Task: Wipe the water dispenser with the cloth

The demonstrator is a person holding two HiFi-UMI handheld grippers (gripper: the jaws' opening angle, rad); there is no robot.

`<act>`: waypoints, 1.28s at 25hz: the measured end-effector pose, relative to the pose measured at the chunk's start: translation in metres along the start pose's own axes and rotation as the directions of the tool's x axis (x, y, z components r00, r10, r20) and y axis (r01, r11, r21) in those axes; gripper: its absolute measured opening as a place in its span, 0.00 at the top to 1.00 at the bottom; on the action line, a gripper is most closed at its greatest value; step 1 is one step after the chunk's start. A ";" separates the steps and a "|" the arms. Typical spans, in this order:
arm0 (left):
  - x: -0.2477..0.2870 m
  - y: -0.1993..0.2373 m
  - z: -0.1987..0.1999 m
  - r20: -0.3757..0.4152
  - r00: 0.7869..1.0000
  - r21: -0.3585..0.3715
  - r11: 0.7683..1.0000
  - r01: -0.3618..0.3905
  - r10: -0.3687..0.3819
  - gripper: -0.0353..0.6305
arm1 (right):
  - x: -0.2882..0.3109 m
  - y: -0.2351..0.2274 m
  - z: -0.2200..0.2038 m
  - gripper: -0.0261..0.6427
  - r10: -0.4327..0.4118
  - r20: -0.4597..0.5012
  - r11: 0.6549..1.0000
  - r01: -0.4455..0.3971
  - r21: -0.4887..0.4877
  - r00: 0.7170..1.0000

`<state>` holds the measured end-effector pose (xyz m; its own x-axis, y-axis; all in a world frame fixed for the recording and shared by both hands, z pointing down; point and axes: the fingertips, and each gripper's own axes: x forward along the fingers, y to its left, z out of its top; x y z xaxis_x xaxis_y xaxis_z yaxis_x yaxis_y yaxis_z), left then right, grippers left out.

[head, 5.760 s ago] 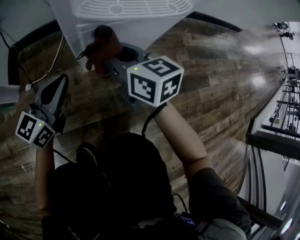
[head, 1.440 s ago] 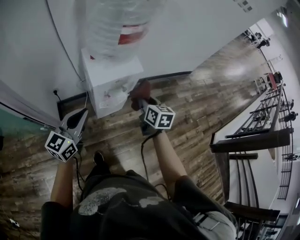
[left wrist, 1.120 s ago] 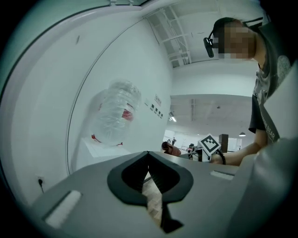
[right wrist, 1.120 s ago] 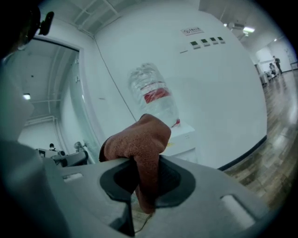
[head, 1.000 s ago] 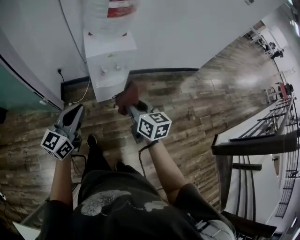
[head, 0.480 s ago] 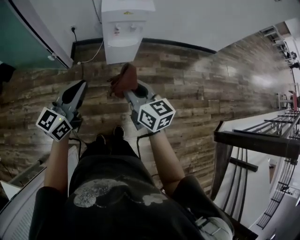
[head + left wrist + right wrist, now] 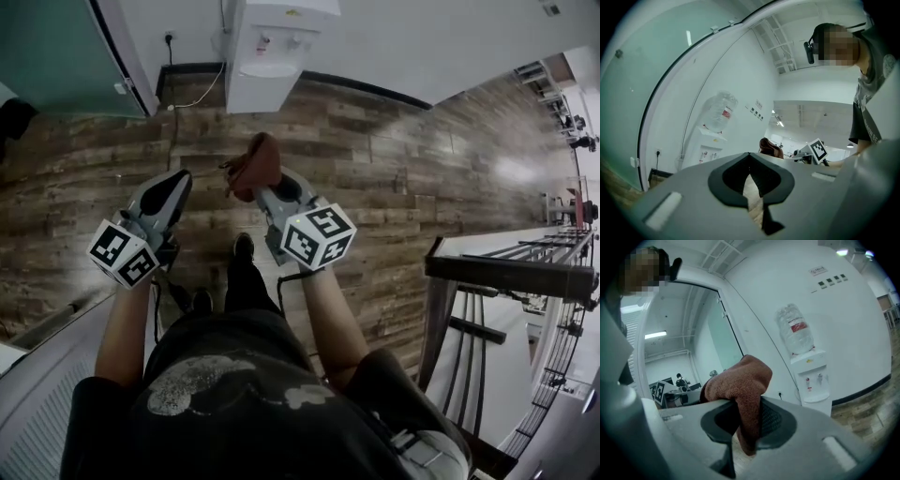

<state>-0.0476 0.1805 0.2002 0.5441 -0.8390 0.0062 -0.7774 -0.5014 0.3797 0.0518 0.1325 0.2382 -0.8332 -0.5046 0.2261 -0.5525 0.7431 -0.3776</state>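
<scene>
The white water dispenser stands against the wall at the top of the head view, well ahead of both grippers. My right gripper is shut on a brown cloth, which bunches above its jaws. In the right gripper view the cloth hangs pinched between the jaws, and the dispenser with its bottle is far off to the right. My left gripper is held beside it, shut on nothing. The left gripper view shows the dispenser far off and the cloth.
A green glass partition runs along the left. A wall socket with a cable sits left of the dispenser. A metal railing stands at the right. The person's shoes are on the wooden floor.
The person has backed away from the dispenser, which is now smaller and farther ahead. The right gripper still holds the cloth and the left stays shut.
</scene>
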 end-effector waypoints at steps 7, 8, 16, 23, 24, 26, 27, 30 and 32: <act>-0.080 -0.028 0.003 0.053 0.997 0.033 0.998 0.055 -0.057 0.93 | -0.026 0.089 -0.017 0.87 -0.025 0.077 1.000 0.025 0.002 0.997; -0.088 -0.034 0.004 0.052 0.996 0.036 0.997 0.066 -0.068 0.93 | -0.032 0.099 -0.019 0.87 -0.034 0.085 0.999 0.034 0.001 0.996; -0.126 -0.077 0.001 0.067 0.987 0.038 0.989 0.143 -0.145 0.93 | -0.076 0.137 -0.042 0.88 -0.082 0.101 0.995 0.077 0.057 0.992; -0.142 -0.077 -0.007 0.051 0.990 0.030 0.991 0.134 -0.135 0.93 | -0.079 0.151 -0.059 0.88 -0.079 0.077 0.995 0.074 0.059 0.994; -0.143 -0.076 -0.007 0.051 0.990 0.028 0.991 0.130 -0.131 0.93 | -0.079 0.153 -0.063 0.88 -0.077 0.071 0.996 0.073 0.060 0.994; -0.145 -0.076 -0.008 0.049 0.990 0.024 0.991 0.128 -0.129 0.93 | -0.080 0.154 -0.067 0.88 -0.080 0.063 0.995 0.076 0.064 0.995; -0.146 -0.076 -0.009 0.046 0.990 0.019 0.991 0.131 -0.132 0.93 | -0.080 0.154 -0.068 0.88 -0.083 0.060 0.994 0.079 0.069 0.995; -0.145 -0.076 -0.013 0.035 0.990 0.002 0.990 0.139 -0.139 0.93 | -0.081 0.151 -0.071 0.88 -0.090 0.055 0.993 0.085 0.078 0.994; -0.145 -0.075 -0.016 0.031 0.991 -0.003 0.991 0.134 -0.134 0.93 | -0.081 0.149 -0.073 0.88 -0.087 0.047 0.994 0.083 0.076 0.995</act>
<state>-0.0628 0.3429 0.1855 0.6331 -0.7706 -0.0732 -0.6967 -0.6085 0.3798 0.0355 0.3161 0.2286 -0.7800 -0.5874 0.2156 -0.6166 0.6627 -0.4251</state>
